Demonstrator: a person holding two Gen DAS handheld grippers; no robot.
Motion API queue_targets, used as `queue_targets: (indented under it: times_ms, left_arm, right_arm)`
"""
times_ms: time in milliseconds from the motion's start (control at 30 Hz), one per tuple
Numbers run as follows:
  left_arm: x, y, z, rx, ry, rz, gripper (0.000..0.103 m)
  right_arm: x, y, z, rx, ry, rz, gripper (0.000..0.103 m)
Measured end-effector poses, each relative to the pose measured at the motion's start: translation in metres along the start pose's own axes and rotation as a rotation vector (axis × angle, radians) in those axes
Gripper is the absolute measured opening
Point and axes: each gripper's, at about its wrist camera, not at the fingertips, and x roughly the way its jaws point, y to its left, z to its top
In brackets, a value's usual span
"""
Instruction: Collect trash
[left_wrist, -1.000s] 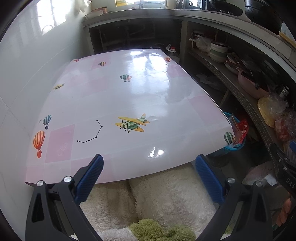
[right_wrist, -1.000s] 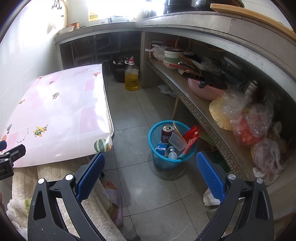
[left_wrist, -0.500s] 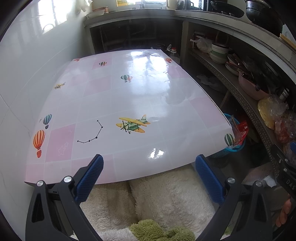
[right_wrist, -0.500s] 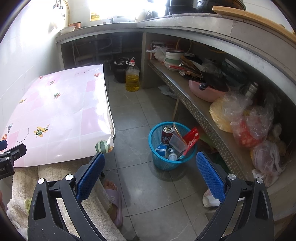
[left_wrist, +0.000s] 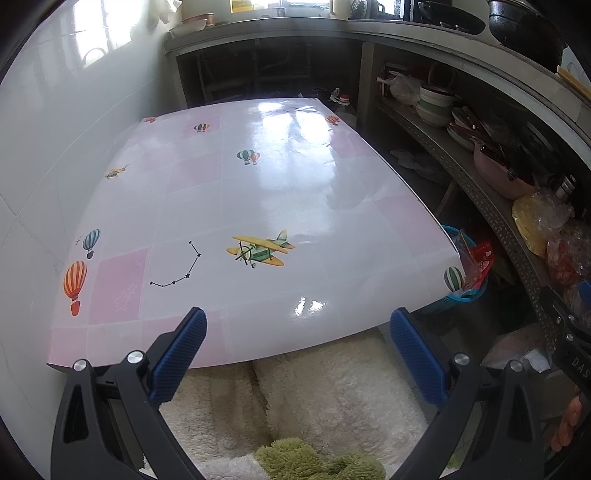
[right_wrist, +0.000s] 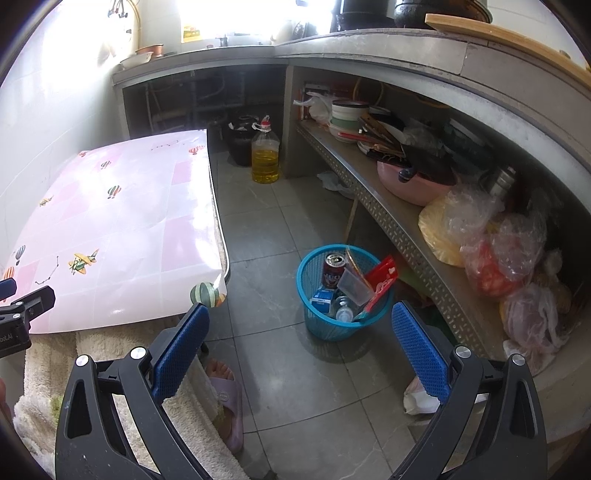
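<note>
This is a small kitchen with a grey tile floor (right_wrist: 280, 373) and a long shelf (right_wrist: 402, 236) full of bowls and plastic bags. A table (left_wrist: 258, 206) with a shiny pink cloth, printed with balloons and a little plane, stands next to the white wall. Nothing lies on top of it. The left gripper (left_wrist: 295, 354) hangs over the near edge of the table with its two blue fingers spread wide, and it holds nothing. The right gripper (right_wrist: 299, 347) points down at the floor, also spread wide with nothing in it. A blue basket (right_wrist: 332, 325) stands on the floor between the table and the shelf, likely so it is easy to reach from the table. In it are a red can (right_wrist: 334, 271), a red wrapper (right_wrist: 380, 280), a small blue box (right_wrist: 323, 299) and a clear bottle (right_wrist: 345, 312). So the trash looks picked up, and both grippers may be wide apart because they have let go. One white crumpled scrap (right_wrist: 419, 398) lies on the floor near the right gripper. A foot in a slipper (right_wrist: 225, 391) shows below the table.
</note>
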Motion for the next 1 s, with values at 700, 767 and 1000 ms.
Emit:
queue_targets:
  times_ms: [700, 767, 1000]
  left_arm:
    - [0.0002, 0.0009, -0.0004, -0.006, 0.001, -0.001, 0.097]
    - [0.0004, 0.0012, -0.0003, -0.006, 0.000, 0.000, 0.097]
    - [0.0007, 0.0014, -0.0010, -0.007, 0.002, -0.001, 0.097]
  right_arm:
    - [-0.0005, -0.0017, 0.0024, 0.003, 0.001, 0.003, 0.095]
    - [-0.0006, -0.0017, 0.0022, 0.002, 0.000, 0.002, 0.095]
    - [0.0000, -0.0018, 0.0023, 0.002, 0.000, 0.002, 0.095]
